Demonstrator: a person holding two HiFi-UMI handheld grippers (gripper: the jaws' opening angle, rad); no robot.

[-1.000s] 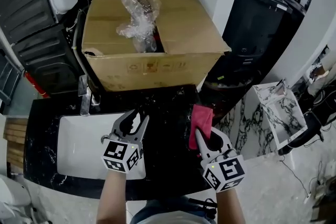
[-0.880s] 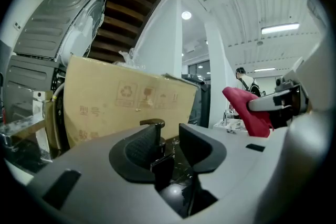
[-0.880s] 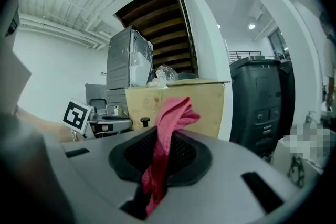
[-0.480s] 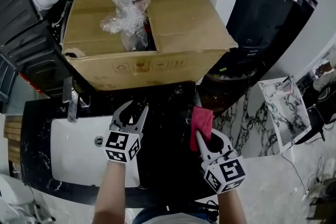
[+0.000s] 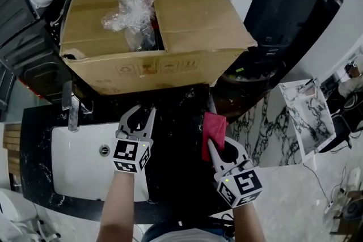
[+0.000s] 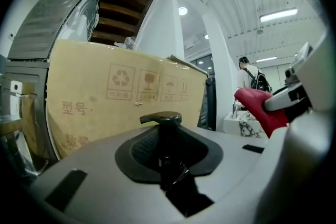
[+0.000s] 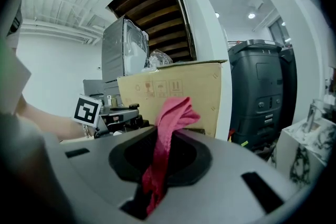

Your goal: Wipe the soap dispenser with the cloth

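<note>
Red cloth is pinched in the right gripper, lower right of centre in the head view. The jaws are clamped on it, with a fold standing up past the tips (the rest is bunched in the slot).

The left gripper sits at about the same depth, left of centre, apart from the right across bare black counter. Its jaws have just been closing and now stand partly closed around the black soap dispenser. The left gripper view shows the pump neck in the gap, with the pads apparently on it and the pump head just above. I read that as a steadying grip.

The dispenser is upright, long axis vertical. It's black on black in the head view, so hard to pick out there.

Key relation: from the cloth, the dispenser lies to frame left, no farther away. The left gripper view has the cloth at its right edge, and the right gripper view has the left gripper at mid left. So the next move looks like a sideways carry of the cloth to the left, then strokes along the vertical axis. The left jaws occupy the neck, so the head and the parts clear of the jaws are the reachable surfaces.

Left of the left gripper is a white sink basin, with the faucet beyond it. A cardboard box stands just behind the dispenser, so there's little room on the far side.
</note>
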